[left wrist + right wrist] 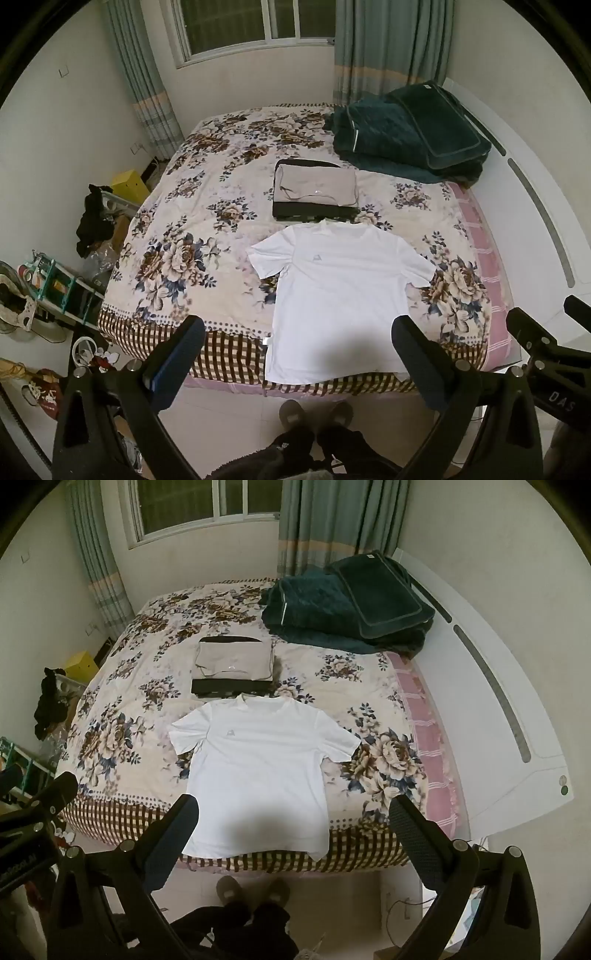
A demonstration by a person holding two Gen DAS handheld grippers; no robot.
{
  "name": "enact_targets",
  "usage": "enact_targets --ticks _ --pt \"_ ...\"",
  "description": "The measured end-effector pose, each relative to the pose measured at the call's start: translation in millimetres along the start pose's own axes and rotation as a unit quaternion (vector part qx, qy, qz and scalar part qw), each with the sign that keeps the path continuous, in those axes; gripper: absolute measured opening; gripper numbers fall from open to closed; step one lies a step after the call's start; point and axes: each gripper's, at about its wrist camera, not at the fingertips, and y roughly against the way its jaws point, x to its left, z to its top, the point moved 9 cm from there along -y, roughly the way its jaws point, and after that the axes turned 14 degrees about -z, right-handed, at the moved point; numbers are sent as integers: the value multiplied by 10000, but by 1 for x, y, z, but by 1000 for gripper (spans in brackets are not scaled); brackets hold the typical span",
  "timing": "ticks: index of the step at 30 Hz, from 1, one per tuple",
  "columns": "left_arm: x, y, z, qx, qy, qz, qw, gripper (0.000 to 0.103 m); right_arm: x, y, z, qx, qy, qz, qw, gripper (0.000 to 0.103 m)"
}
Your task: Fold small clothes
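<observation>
While both grippers, left gripper [297, 341] and right gripper [295, 818], hover with jaws released, the white T-shirt [340, 288] lies spread flat at the bed's [177, 221] near edge, presumably ready for folding.

Both tongs, left tongs [297, 345] and right tongs [293, 823], have black frames, silver screws and dark textured pads; below them show black trousers [295, 448] and grey slippers [291, 411].
</observation>
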Motion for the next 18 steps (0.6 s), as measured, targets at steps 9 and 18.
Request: enact_targets --ticks 9,18 --pt "-2 -1 1 -19 -59 12 10000 103 -2 3 2 -28 -11 -31 10000 103" --pt "-2 2 5 -53 -40 0 10000 103 -4 6 2 -32 -17 -36 10000 103"
